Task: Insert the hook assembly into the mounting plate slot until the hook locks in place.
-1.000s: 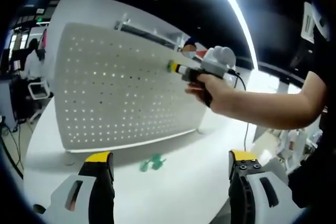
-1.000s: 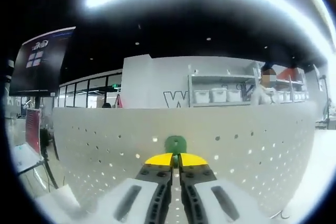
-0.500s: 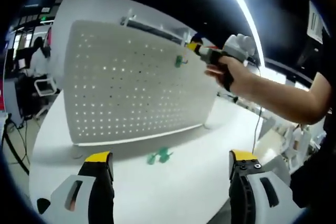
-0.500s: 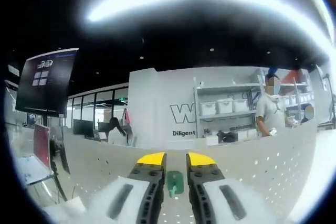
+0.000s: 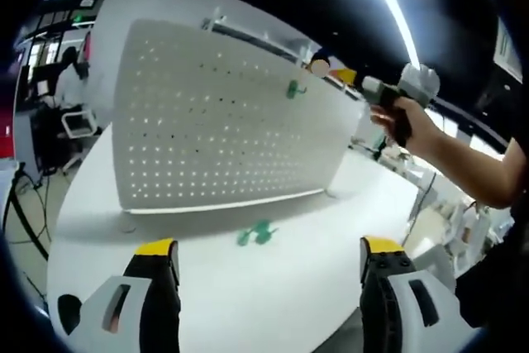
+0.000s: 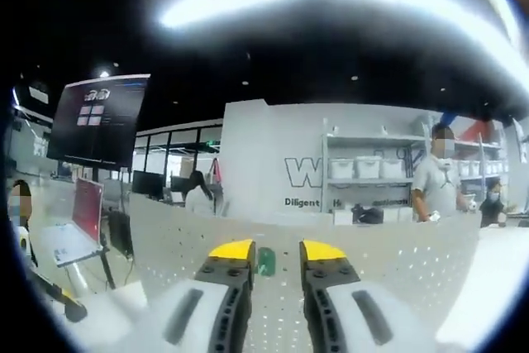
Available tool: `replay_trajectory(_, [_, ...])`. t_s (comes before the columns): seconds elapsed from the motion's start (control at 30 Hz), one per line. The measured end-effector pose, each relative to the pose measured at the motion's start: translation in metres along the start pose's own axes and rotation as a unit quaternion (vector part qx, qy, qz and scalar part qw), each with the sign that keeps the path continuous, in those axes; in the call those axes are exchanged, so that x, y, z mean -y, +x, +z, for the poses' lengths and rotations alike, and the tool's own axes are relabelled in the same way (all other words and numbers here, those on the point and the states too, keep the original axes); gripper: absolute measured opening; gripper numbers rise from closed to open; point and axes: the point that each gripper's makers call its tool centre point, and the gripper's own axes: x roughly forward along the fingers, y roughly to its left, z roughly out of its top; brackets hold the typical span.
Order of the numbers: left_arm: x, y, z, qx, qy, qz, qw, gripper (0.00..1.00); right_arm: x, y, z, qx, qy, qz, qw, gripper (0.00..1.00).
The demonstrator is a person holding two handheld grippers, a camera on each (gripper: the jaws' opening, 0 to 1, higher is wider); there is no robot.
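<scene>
White surface (image 5: 273, 287) carries the big white perforated mounting plate (image 5: 215, 121), standing upright on its long edge, long axis running L-R across left gripper view, holes in a regular grid. In right gripper view the plate (image 6: 397, 258) sits low, just ahead of my fingers.

Green hook (image 5: 293, 88) sits on the plate face near its top edge, toward the plate's right end; small, glossy green, upright, long axis roughly vertical. Which way its tip points: too small to tell. In right gripper view the same hook (image 6: 265, 260) shows between my fingertips, apart from both, seated on the plate.

More green hook pieces (image 5: 254, 235) lie flat on the surface in front of the plate's lower edge, shape unclear.

My right gripper (image 6: 276, 251): fingers spread, pinching nothing. My left gripper (image 5: 269, 254): fingers wide apart, nothing between them, over the surface, well apart from the plate.
</scene>
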Motion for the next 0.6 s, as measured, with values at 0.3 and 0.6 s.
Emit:
replay_trajectory(0.3, [0.002,0.004,-0.017,-0.024,-0.002,0.002,0.9997,0.96,-0.004,-0.043,-0.047,-0.071,-0.018,0.013,0.9972,0.21])
replay_trajectory(0.6, [0.002,0.002,-0.026,-0.039,0.002,0.004,0.9992,0.96,-0.016,-0.082,-0.108,-0.169,-0.028,0.036,0.9846,0.26])
